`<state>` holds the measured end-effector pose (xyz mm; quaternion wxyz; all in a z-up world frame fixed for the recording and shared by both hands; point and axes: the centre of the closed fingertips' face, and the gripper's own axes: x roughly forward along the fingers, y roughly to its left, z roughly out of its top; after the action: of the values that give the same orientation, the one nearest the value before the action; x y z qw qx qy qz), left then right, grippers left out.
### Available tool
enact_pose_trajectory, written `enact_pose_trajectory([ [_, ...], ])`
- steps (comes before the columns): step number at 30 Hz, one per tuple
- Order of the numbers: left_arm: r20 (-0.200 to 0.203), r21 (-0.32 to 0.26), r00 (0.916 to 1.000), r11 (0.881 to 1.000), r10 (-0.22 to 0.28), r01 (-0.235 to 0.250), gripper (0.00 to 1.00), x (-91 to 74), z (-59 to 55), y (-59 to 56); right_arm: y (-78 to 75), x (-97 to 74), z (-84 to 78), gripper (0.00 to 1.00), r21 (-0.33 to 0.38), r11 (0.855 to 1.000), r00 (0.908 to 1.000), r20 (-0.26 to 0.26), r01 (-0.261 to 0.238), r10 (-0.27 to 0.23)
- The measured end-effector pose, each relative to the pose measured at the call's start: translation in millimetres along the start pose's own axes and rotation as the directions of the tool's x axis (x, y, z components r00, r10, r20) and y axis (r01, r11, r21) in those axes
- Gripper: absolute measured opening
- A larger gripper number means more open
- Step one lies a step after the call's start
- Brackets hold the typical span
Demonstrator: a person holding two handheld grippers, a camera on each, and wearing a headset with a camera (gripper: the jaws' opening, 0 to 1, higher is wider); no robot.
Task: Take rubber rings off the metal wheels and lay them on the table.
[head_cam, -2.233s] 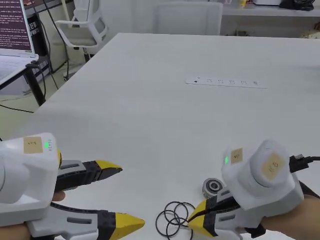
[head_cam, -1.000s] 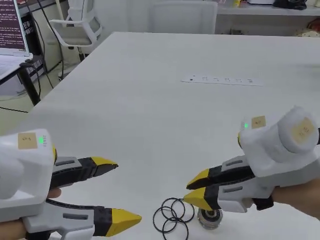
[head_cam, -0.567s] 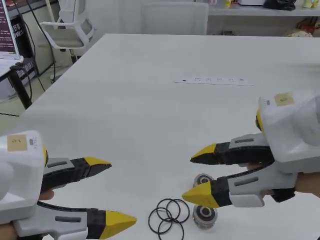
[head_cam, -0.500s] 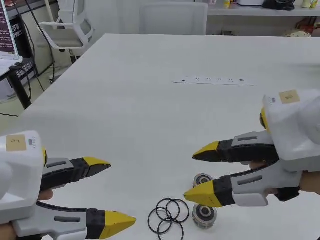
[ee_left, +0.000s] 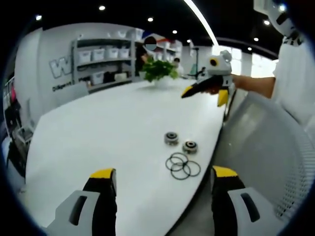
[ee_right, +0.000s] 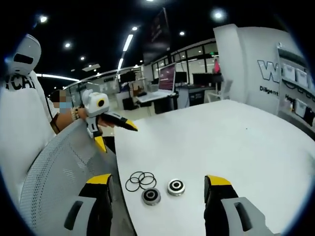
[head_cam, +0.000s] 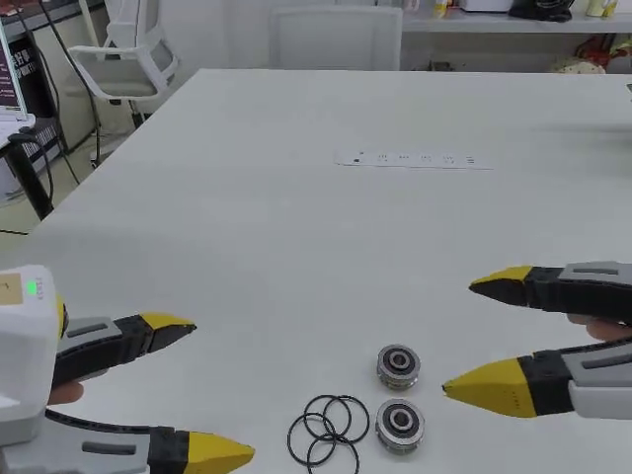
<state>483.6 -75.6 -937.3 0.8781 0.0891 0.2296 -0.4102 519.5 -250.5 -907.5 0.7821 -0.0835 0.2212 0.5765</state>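
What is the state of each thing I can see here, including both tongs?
left tongs: open, empty.
right tongs: open, empty.
rubber rings: loose, lying flat on the table in an overlapping bunch.
far wheel: lying flat, not held.
near wheel: lying flat beside the rings, not held.
power strip: lying flat, sockets appear free.

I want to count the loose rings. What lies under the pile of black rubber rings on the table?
Only the white table shows through the rubber rings. They overlap one another, so some parts are covered. The two metal wheels lie beside them.
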Motion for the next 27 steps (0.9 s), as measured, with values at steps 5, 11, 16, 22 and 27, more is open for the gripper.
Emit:
enact_pose_trajectory([
  [5, -0.006, -0.019, 1.0, 1.0, 0.007, -0.007, 0.84, -2.0, -4.7, 2.6, -7.9, -9.5, -19.1, 0.82, 0.052, 0.998, 0.999, -0.018, 0.041, -0.04],
  [11, -0.019, -0.047, 0.9998, 0.999, 0.003, -0.004, 0.91, -3.8, -11.8, 2.4, -9.3, -16.3, -41.1, 0.93, 0.112, 0.99, 0.9965, -0.033, 0.08, -0.076],
  [16, -0.031, -0.067, 0.9995, 0.998, 0.009, -0.011, 0.94, -4.0, -16.9, 1.7, -10.2, -22.4, -61.7, 0.99, 0.157, 0.981, 0.9929, -0.058, 0.111, -0.103],
  [22, -0.032, -0.084, 0.9994, 0.996, 0.008, -0.01, 0.98, -3.4, -17.5, 2.3, -14.9, -28.7, -79.1, 0.99, 0.189, 0.97, 0.9869, -0.081, 0.153, -0.14],
  [27, -0.034, -0.102, 0.9994, 0.995, 0.012, -0.015, 1.0, -2.6, -18.8, 3.0, -15.2, -31.0, -88.2, 0.99, 0.215, 0.962, 0.9844, -0.091, 0.167, -0.151],
])
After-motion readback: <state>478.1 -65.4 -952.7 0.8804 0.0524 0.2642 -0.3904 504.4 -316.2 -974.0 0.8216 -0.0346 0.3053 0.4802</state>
